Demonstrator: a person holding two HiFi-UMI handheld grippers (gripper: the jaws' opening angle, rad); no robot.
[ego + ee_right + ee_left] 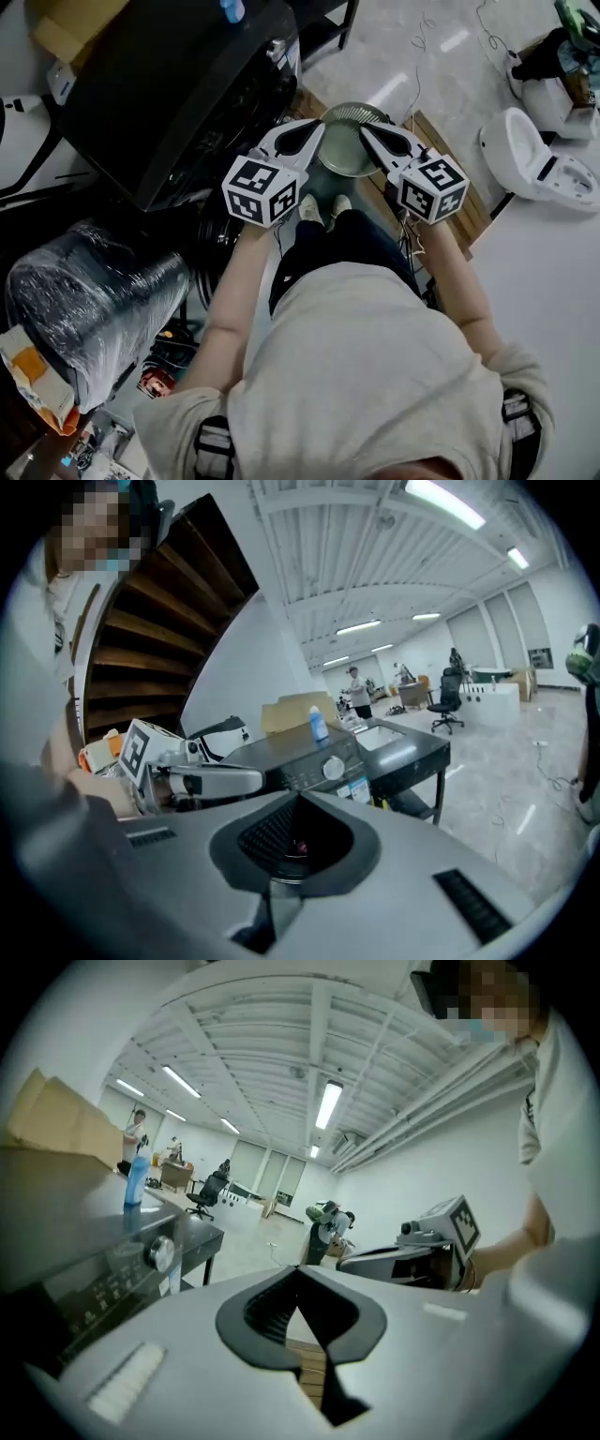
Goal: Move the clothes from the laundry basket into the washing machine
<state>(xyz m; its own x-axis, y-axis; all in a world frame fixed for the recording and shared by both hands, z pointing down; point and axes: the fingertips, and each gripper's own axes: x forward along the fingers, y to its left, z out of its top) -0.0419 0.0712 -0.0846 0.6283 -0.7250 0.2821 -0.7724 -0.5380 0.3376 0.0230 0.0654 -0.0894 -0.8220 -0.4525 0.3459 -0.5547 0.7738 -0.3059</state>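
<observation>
Laundry basket [349,141], round and grey, sits low on the floor on a wooden board [466,208], right under the tips of the 2 grippers; its contents cannot be made out. The left gripper [315,131] and the right gripper [367,131] are held up side by side, their tips angled toward each other above the basket. Each gripper's own view shows its jaws pressed fully together with nothing between them.

The person's shoes [323,210] stand on the near side of the basket, between it and the body. Just left of the left gripper is the washing machine [159,103], black, with a blue bottle [232,9] and a cardboard box [66,28] on top. In the right gripper view a black table [417,747] stands against the machine's far side.

Further out, a plastic-wrapped bundle [84,300] lies at the lower left beside loose clutter. A white moulded fixture [534,164] sits on the pale floor to the right, with cables [422,47] trailing beyond the board.
</observation>
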